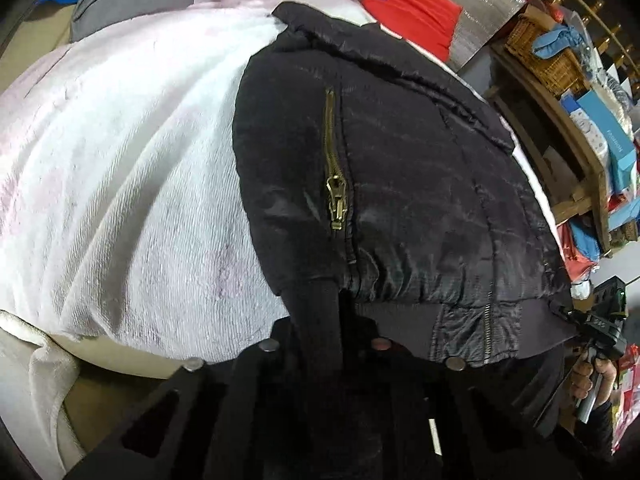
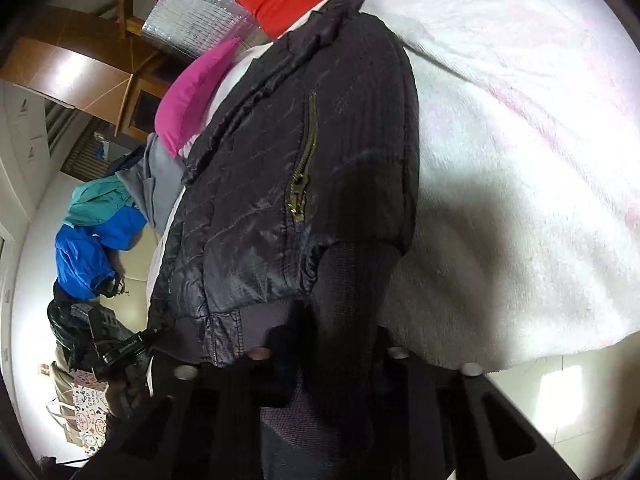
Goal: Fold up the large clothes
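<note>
Black puffer jacket (image 1: 400,184) lies flat on a fluffy white blanket (image 1: 120,184), brass pocket zip (image 1: 334,184) facing up. Left hand-held gripper (image 1: 340,320) is clamped on the ribbed hem at one bottom corner, right hand-held gripper (image 2: 340,320) pinched on the other corner w/ the knit cuff. Pink pillow (image 2: 192,92) & red cloth (image 1: 412,12) lie past the collar.

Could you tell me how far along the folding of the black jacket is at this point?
Done: the black jacket lies on the white blanket, sleeves seemingly tucked in. In hand: left tongs and right tongs are shut on its ribbed hem. Left: folding the hem up toward the collar.
</note>
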`<state>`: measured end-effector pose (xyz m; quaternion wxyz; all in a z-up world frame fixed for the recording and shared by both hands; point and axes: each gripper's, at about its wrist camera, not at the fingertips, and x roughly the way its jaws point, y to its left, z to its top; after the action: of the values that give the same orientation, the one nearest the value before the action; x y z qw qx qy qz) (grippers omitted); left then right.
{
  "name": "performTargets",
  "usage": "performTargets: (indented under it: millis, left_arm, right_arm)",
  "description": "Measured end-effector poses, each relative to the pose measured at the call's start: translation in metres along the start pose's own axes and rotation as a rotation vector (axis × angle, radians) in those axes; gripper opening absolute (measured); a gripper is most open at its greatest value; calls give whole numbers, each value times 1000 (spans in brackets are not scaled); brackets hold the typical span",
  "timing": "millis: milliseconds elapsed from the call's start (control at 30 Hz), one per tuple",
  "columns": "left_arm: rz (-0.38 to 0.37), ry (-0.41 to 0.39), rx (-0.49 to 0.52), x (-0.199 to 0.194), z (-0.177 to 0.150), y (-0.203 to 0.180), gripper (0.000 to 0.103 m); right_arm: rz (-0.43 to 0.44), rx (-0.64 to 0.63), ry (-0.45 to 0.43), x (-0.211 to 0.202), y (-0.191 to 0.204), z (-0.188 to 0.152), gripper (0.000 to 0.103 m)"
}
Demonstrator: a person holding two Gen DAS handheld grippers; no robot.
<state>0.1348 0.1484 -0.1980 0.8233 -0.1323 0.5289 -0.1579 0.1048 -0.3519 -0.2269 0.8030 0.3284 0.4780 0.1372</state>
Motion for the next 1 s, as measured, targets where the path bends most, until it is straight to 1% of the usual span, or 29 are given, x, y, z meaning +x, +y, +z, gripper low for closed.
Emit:
performTargets:
  millis: [67, 100, 167, 233, 267, 367, 467, 533, 567, 633, 700, 733, 800, 833, 867, 900, 967, 1000]
  left_arm:
    - [-10, -41, 14, -12, 2, -5, 10]
    - [-17, -59, 16, -16, 3, -7, 10]
    - [-37, -120, 19, -38, 5, -11, 9]
    - [-39, -162, 22, -54, 4, -13, 9]
    - [-46, -169, 19, -58, 3, -12, 9]
    - [-48, -151, 17, -57, -9, -7, 9]
    - [-24, -97, 10, -37, -21, -2, 9]
    - [-16, -86, -1, -28, -24, 1, 9]
    - [-22, -87, -7, -26, -23, 2, 10]
    - [-32, -82, -14, -23, -17, 2, 14]
    - [-50, -83, -24, -23, -15, 0, 14]
    - [-49, -83, -25, -25, -16, -3, 20]
    - [-29, -79, -27, -20, -14, -5, 40]
    - [-16, -90, -33, -18, -10, -5, 57]
    - [-6, -113, -43, -19, -12, -3, 61]
    - [-12, -120, -55, -19, -16, -1, 61]
    - [-42, -86, -70, -12, -14, -1, 61]
    - [-46, -66, -62, -6, -13, -3, 60]
  right_arm:
    - [16, -12, -11, -7, 7, 3, 9]
    - [27, -20, -19, -11, 11, 3, 9]
    - [68, -36, -52, -26, 24, 5, 8]
    - [83, -48, -72, -37, 30, 5, 8]
    - [82, -55, -78, -41, 30, 4, 8]
    - [74, -32, -64, -41, 18, -4, 8]
    - [65, 21, -41, -31, -2, -20, 8]
    - [71, 40, -39, -27, -9, -24, 9]
    - [88, 51, -44, -26, -12, -24, 11]
    - [96, 59, -47, -27, -16, -21, 14]
    - [87, 54, -57, -28, -17, -20, 25]
    - [81, 55, -65, -29, -18, -19, 31]
    - [76, 78, -83, -30, -22, -17, 66]
    - [74, 93, -98, -31, -25, -17, 69]
    - [83, 104, -106, -30, -27, -15, 69]
    - [93, 111, -101, -29, -28, -14, 69]
    - [118, 116, -74, -21, -26, -10, 68]
    - [125, 100, -66, -18, -21, -8, 54]
